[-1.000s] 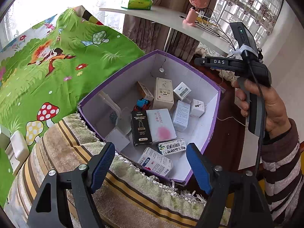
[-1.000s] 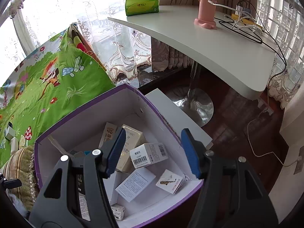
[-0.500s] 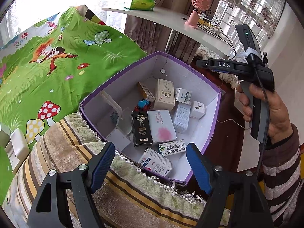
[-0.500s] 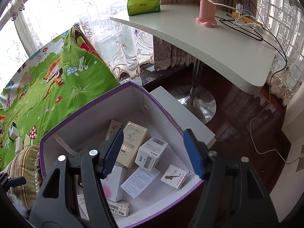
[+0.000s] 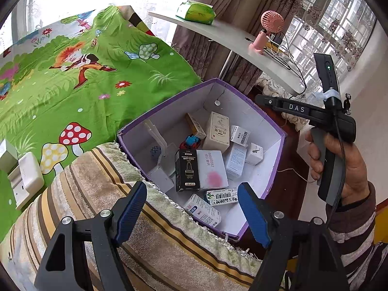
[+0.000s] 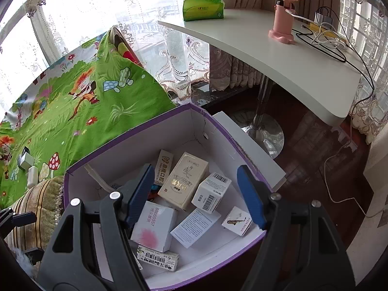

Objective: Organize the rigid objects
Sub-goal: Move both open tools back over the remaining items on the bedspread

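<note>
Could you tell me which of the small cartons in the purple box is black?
The tall carton lying flat beside the white one with a pink blotch; every other carton in the purple box is white or cream.

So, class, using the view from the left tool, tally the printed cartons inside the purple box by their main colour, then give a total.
Black carton: 1
Cream or tan cartons: 2
White cartons: 6
Total: 9
</note>
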`<state>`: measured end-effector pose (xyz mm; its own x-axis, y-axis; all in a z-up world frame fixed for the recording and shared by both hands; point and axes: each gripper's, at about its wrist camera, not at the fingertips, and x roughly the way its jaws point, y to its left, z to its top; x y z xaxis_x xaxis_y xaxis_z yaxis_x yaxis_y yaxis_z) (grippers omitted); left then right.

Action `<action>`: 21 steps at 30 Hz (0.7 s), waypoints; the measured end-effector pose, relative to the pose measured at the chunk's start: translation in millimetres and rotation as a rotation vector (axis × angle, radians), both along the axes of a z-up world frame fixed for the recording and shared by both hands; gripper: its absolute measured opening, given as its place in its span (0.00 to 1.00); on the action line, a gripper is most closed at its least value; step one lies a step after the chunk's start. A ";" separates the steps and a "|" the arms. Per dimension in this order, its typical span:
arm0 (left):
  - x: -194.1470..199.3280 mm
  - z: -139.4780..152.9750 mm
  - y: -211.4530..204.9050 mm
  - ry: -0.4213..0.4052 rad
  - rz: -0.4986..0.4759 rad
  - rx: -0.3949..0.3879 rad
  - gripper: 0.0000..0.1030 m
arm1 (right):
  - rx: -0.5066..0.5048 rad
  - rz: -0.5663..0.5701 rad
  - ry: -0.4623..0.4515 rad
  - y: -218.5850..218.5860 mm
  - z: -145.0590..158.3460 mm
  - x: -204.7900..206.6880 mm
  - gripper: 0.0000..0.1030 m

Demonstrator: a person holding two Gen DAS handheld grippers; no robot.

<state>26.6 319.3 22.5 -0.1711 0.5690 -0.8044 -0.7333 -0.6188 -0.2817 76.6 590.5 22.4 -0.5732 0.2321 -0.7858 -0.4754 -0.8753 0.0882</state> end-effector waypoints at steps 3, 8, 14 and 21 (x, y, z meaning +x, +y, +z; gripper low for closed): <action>-6.9 2.5 -9.5 -0.006 0.028 0.012 0.76 | -0.001 0.028 -0.003 -11.5 1.3 -5.9 0.72; -24.6 11.3 -38.1 0.021 0.101 0.028 0.76 | 0.000 0.090 0.006 -36.9 7.8 -17.7 0.72; -56.1 17.6 -98.4 0.045 0.249 0.033 0.76 | 0.016 0.187 0.017 -77.1 15.9 -36.5 0.72; -82.5 15.7 -173.1 0.062 0.410 0.013 0.76 | 0.028 0.297 0.003 -130.1 15.5 -62.3 0.72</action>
<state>-55.9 146.1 38.2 -0.4337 0.4537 -0.7785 -0.4427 -0.8598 -0.2545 14.2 460.4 37.9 -0.6212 0.0754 -0.7800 -0.1983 -0.9781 0.0634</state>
